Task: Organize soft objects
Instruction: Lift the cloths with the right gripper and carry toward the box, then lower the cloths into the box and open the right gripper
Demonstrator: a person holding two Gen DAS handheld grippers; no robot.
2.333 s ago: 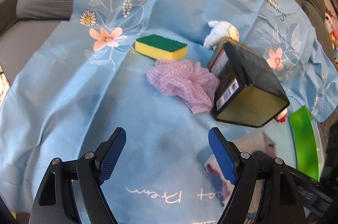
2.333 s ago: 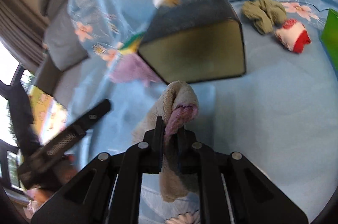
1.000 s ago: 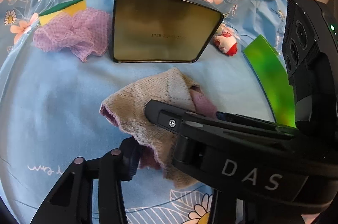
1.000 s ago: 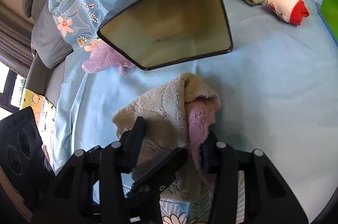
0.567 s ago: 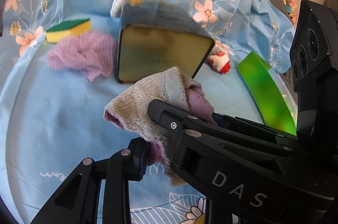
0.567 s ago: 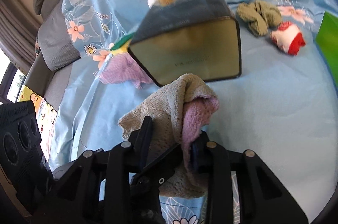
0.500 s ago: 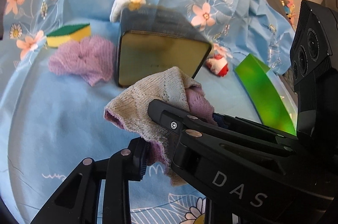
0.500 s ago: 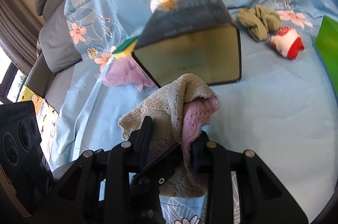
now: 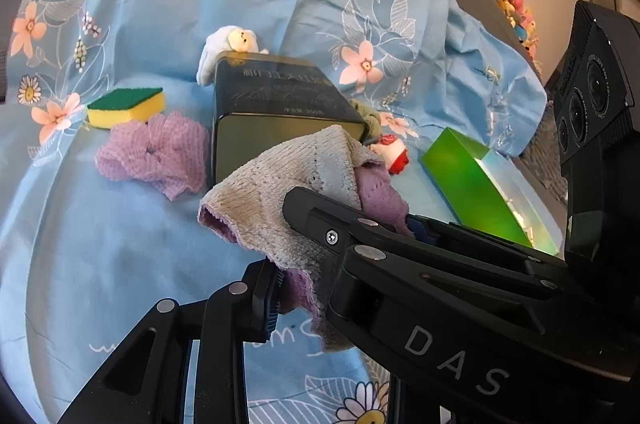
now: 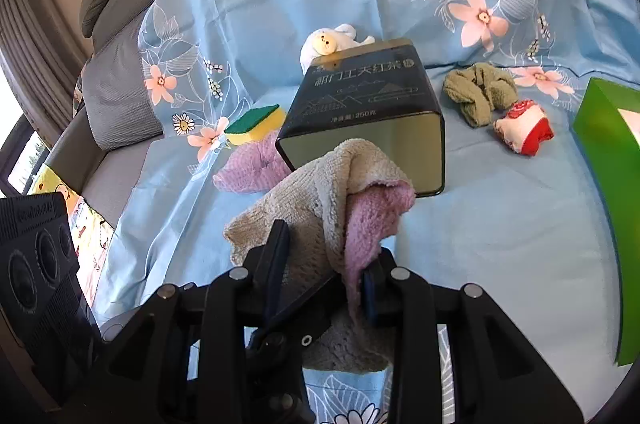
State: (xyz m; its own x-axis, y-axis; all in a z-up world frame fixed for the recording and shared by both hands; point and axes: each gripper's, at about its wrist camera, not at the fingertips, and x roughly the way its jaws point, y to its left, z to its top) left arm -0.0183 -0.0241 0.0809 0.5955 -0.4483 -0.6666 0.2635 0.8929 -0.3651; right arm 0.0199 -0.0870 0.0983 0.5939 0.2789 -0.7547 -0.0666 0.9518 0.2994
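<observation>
A beige-and-pink knitted cloth [image 9: 288,192] [image 10: 332,192] hangs lifted above the blue sheet, in front of the open mouth of a dark tin box [image 9: 276,108] [image 10: 368,112] lying on its side. My right gripper [image 10: 324,264] is shut on the cloth. My left gripper [image 9: 304,288] also grips the cloth from the left; its right finger is hidden behind the right gripper's body. A purple mesh cloth [image 9: 152,156], a yellow-green sponge [image 9: 126,106], a white plush toy [image 10: 332,42], a green rag [image 10: 480,92] and a red-white pouch [image 10: 524,128] lie around the box.
A green box [image 10: 608,184] [image 9: 480,184] stands at the right. The blue flowered sheet [image 10: 500,244] covers a grey sofa [image 10: 120,92]. A black speaker-like device [image 10: 36,264] sits at the left edge.
Both grippers closed together on the cloth and lifted it off the sheet. The views have drawn back and higher from the tin box.
</observation>
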